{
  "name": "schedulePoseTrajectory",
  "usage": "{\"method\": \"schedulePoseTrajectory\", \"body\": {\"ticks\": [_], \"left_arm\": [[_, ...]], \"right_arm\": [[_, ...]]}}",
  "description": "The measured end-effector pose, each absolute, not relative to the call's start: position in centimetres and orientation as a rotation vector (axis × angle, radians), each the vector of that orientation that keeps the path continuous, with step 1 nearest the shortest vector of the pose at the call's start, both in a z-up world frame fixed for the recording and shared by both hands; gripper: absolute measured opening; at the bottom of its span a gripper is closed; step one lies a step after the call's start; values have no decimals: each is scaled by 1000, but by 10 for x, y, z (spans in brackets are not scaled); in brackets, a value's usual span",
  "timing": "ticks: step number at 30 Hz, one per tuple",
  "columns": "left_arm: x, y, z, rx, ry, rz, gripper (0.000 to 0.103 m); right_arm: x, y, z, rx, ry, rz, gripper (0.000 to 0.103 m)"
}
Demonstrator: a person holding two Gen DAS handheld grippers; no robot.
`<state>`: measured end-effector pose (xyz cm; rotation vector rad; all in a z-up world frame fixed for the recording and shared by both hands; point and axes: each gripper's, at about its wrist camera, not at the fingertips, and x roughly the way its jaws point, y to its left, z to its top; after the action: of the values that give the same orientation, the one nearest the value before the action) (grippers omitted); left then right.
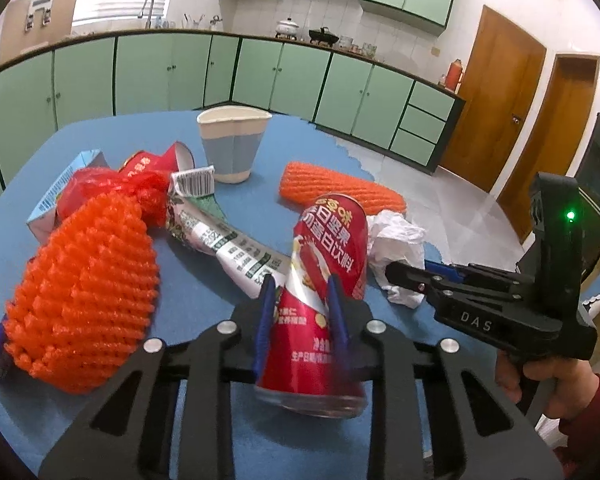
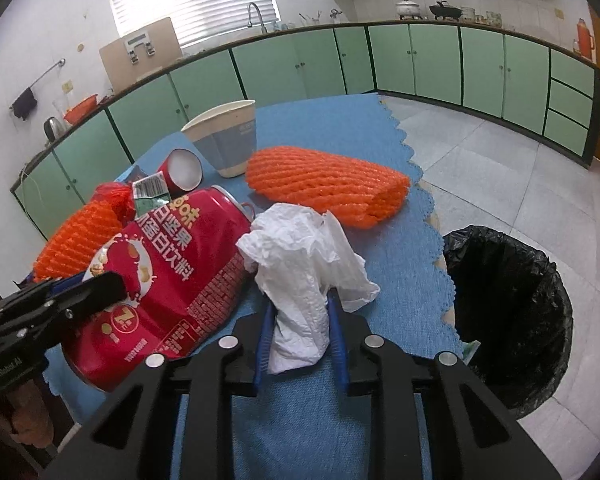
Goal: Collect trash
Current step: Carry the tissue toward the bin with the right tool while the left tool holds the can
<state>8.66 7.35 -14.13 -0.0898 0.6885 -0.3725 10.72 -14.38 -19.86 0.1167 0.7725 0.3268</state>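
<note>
We are gripping the red drink can in our left gripper and the crumpled tissue in our right gripper, jaws closed on each, both beside the black-lined bin. The dented can may be slipping from its slanted pinch, and the tissue's loose folds may be tearing free before reaching the bin.

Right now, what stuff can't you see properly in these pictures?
- Inside of the black-lined trash bin: right wrist view, too dark to tell what it holds.
- Base of the red drink can: left wrist view, blurred and partly behind the left gripper.
- Flattened blue carton: left wrist view, mostly under the orange foam fruit net.
- Lower end of the crumpled white tissue: right wrist view, tucked inside the right gripper.
</note>
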Motion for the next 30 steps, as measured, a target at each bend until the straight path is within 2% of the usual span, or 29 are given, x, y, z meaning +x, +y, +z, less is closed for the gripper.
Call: {"method": "schedulePoseTrajectory", "body": {"ticks": [3,6,12,19,30], "left_arm": [[83,70,-135,-63,673,-364,18],[81,58,-129,-12,675,-356,17],[86,43,-140,-21,726,-401,27],[104,34,-150,-70,771,-431,27],[104,26,-140,-46,717,-436,14]], "right_arm": [[103,-143,-195,125,777,349,26],[100,-139,-195,105,788,358,25],[100,-144,-197,126,793,359,25],[102,-154,-202,180,808,382,25],[98,-174,-186,195,762,337,25]]}}
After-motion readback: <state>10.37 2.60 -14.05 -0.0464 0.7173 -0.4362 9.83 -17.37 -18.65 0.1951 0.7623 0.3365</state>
